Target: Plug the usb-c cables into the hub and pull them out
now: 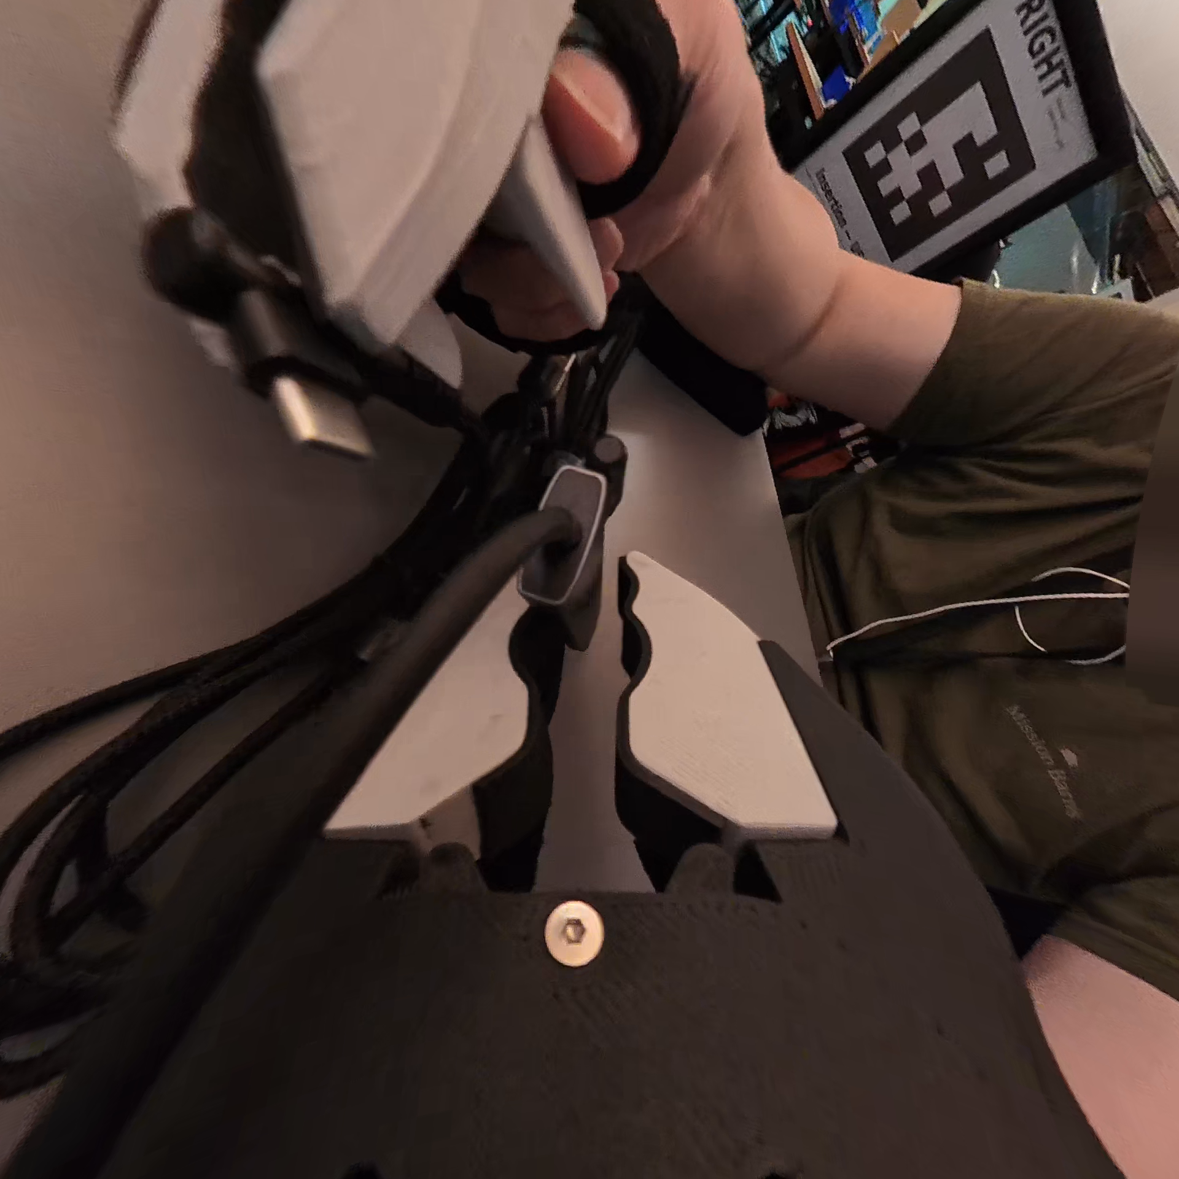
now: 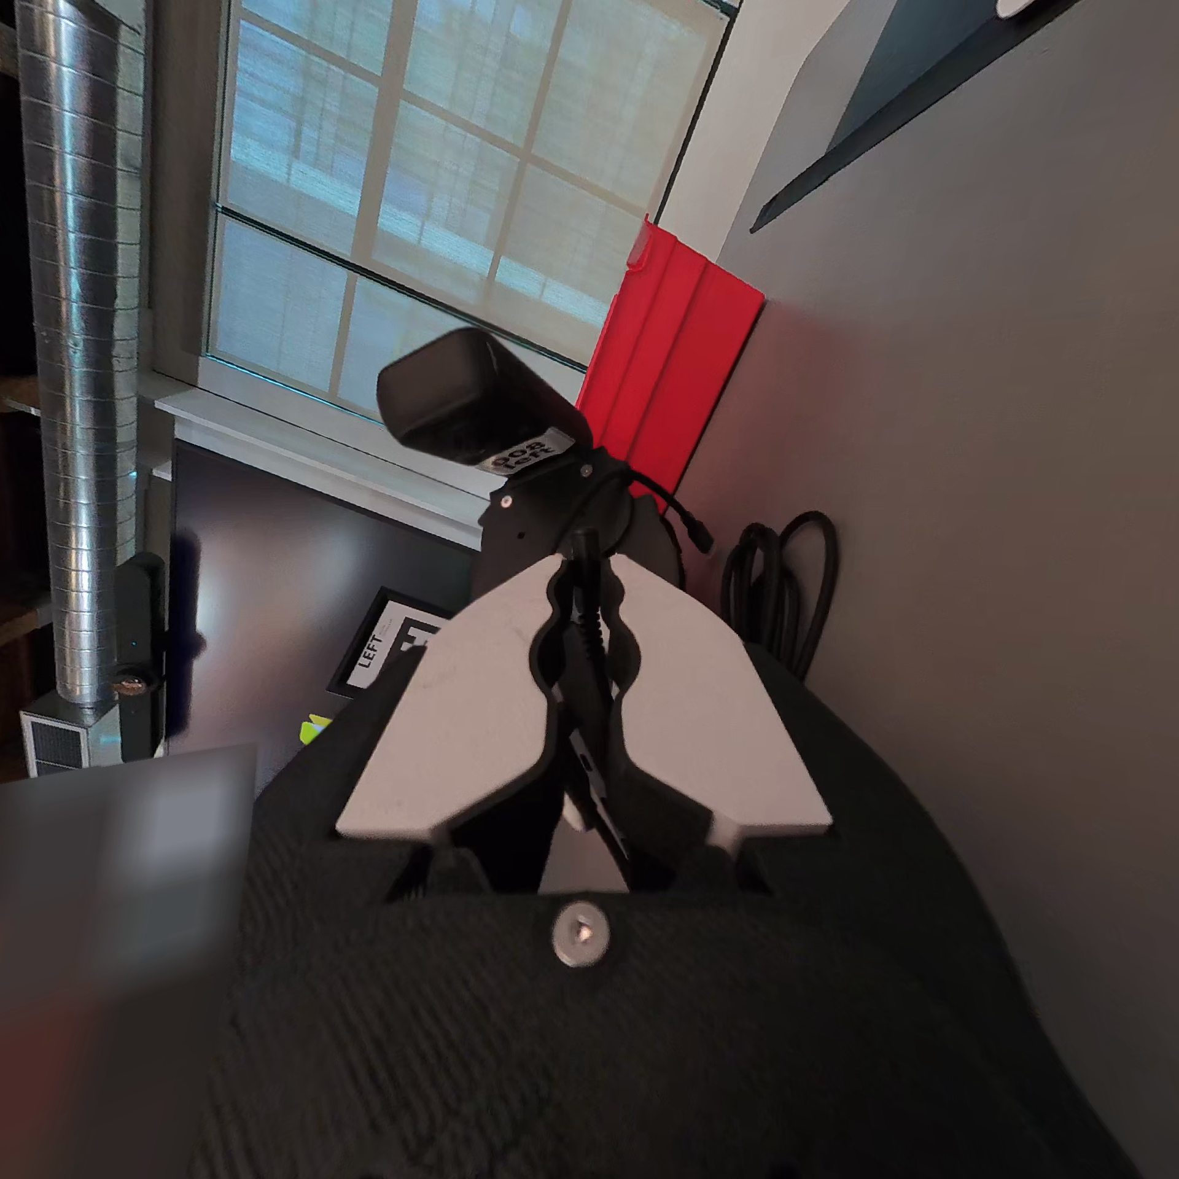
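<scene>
In the left wrist view my left gripper (image 1: 577,600) is closed at its fingertips on the grey hub (image 1: 564,529), seen end-on. The hub's thick black lead (image 1: 383,670) runs back past my left finger. Several black cables (image 1: 574,389) meet the hub's far side. My right gripper (image 1: 268,332), held by a hand (image 1: 702,191), hovers up and to the left. It is shut on a black braided USB-C cable whose silver plug (image 1: 322,418) hangs free above the hub. In the right wrist view the right gripper (image 2: 587,564) pinches that cable (image 2: 590,631) between its pads.
Braided cables (image 1: 159,702) loop over the grey table (image 1: 96,542) at left. A framed marker card (image 1: 957,140) stands behind. The right wrist view shows the left gripper's camera (image 2: 472,395), a red bin (image 2: 670,357), a coiled black cable (image 2: 785,574) and a dark monitor (image 2: 306,574). The left gripper's tips are roughly 10 cm from the right gripper's.
</scene>
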Available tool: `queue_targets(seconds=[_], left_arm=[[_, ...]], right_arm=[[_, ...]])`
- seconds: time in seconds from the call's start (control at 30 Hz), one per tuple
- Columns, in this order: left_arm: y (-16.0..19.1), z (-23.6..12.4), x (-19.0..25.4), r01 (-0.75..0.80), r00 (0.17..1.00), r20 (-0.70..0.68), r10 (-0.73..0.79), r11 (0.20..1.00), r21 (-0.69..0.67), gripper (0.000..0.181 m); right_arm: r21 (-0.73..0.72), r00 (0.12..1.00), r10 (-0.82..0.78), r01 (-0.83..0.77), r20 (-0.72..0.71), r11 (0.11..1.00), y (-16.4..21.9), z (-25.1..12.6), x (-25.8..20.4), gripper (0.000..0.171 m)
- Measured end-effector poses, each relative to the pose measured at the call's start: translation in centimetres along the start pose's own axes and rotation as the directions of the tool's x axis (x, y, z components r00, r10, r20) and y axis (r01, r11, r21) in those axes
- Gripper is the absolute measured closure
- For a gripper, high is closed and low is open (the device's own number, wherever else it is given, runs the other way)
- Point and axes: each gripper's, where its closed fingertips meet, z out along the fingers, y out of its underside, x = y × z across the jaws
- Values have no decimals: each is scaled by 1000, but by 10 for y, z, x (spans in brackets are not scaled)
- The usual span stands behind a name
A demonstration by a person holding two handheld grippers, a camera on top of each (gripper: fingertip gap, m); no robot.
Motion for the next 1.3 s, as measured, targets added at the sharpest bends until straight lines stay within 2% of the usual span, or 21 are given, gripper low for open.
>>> queue_targets(seconds=[0.03,0.27,0.4,0.5,0.63,0.8,0.93,1.1,1.23,1.3], left_arm=[[3,3,2,-6,1000,-7,6,1000,-20,166],[24,9,13,-134,991,-3,136,975,-178,177],[15,3,13,-175,980,69,189,969,-173,171],[9,-12,15,-198,967,129,218,968,-156,172],[-5,-43,21,-230,945,218,243,969,-86,172],[-26,-87,29,-272,897,368,245,962,24,172],[-43,-118,41,-291,880,431,200,944,156,172],[-52,-146,63,-309,881,440,173,915,258,173],[-55,-162,86,-337,884,429,186,890,308,172],[-59,-169,94,-348,886,427,182,870,350,172]], right_arm=[[-2,1000,-3,3,-3,1000,0,0,0,162],[7,1000,-3,3,1,1000,-2,-1,-1,162],[13,999,-35,35,-18,999,-5,-2,-2,163],[29,992,-114,116,-45,993,-11,-4,-9,163],[48,942,-316,323,-112,945,-23,-10,-26,162],[53,803,-559,580,-209,813,-39,-21,-55,162],[160,744,-606,659,-282,735,-59,-40,-81,163],[215,640,-632,757,-438,618,-78,-65,-100,163],[216,627,-590,756,-509,618,-85,-75,-93,163],[208,651,-568,729,-504,652,-84,-74,-85,163]])
